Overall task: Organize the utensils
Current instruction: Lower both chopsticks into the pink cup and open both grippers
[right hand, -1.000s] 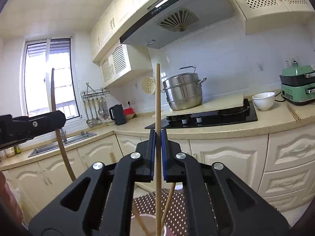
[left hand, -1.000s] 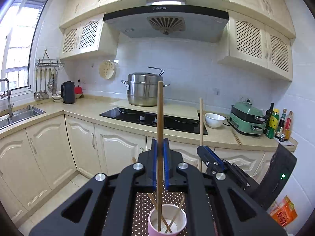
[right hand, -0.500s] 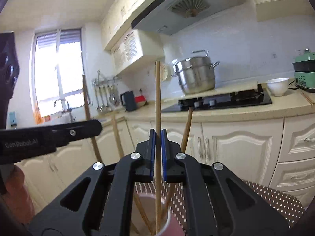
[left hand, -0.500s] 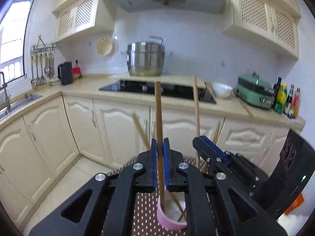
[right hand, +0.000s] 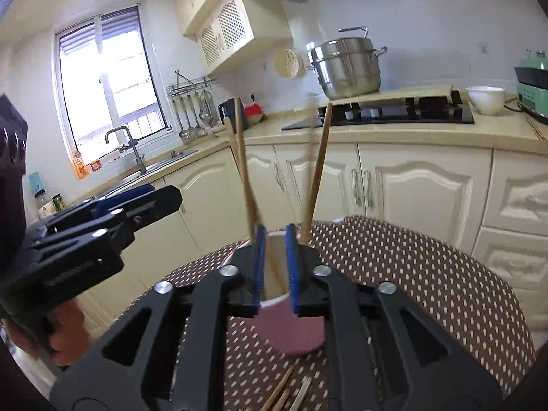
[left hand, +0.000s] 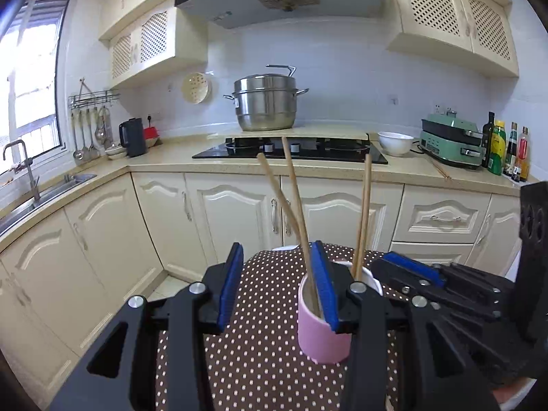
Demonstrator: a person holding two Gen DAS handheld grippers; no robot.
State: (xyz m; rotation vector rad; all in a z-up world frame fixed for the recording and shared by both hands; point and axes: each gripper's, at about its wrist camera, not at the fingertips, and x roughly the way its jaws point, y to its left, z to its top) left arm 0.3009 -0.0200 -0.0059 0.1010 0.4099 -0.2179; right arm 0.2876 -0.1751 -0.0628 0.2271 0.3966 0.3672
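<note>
A pink cup [left hand: 323,328] stands on a brown polka-dot cloth [left hand: 260,352] and holds several wooden chopsticks [left hand: 294,205] that lean against its rim. My left gripper [left hand: 279,281] is open and empty, its right pad beside the cup. In the right wrist view the cup [right hand: 291,328] sits just below my right gripper [right hand: 275,267], which is open and empty over the rim. The chopsticks [right hand: 245,167] lean left and right out of the cup. More chopsticks [right hand: 287,394] lie on the cloth under the right gripper. The left gripper also shows in the right wrist view [right hand: 113,215].
Cream kitchen cabinets [left hand: 239,212] and a counter with a black hob [left hand: 291,149], a steel pot [left hand: 267,106], a white bowl [left hand: 395,142] and a green appliance [left hand: 452,142] stand behind the table. A sink [right hand: 164,157] is at the left.
Both grippers opened and let go of their chopsticks, which now lean in the cup. Both cameras tilted down toward the table.
</note>
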